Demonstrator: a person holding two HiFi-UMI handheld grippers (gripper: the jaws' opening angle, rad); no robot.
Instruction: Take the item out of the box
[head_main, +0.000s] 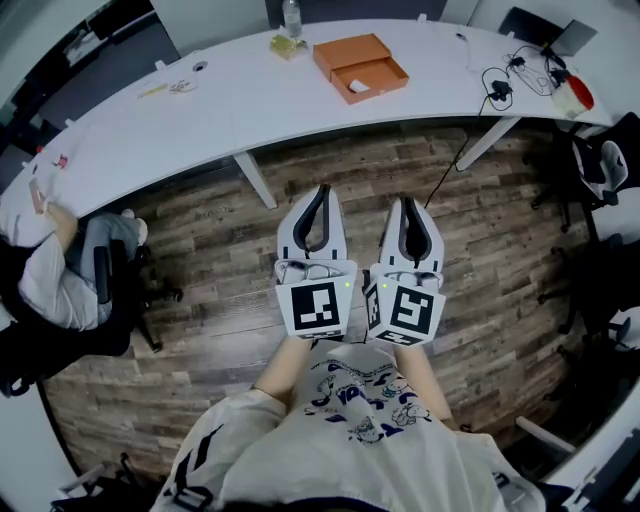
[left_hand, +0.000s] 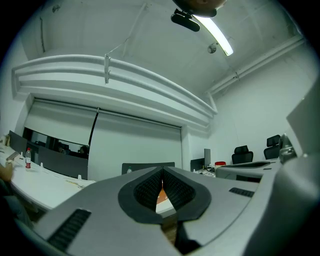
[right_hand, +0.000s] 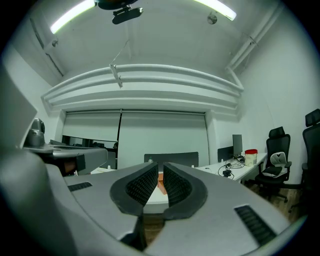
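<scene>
An orange box lies open on the white curved table, far ahead of both grippers. Something small and white rests in its nearer half. My left gripper and right gripper are held side by side close to the person's body, above the wooden floor, pointing at the table. Both are shut with nothing between their jaws. A sliver of the orange box shows behind the left gripper in the left gripper view. The orange box shows likewise behind the right gripper.
A clear bottle and a yellowish item stand left of the box. Cables and a red-topped container lie at the table's right end. A person sits at the left. Office chairs stand at the right. Table legs reach the floor ahead.
</scene>
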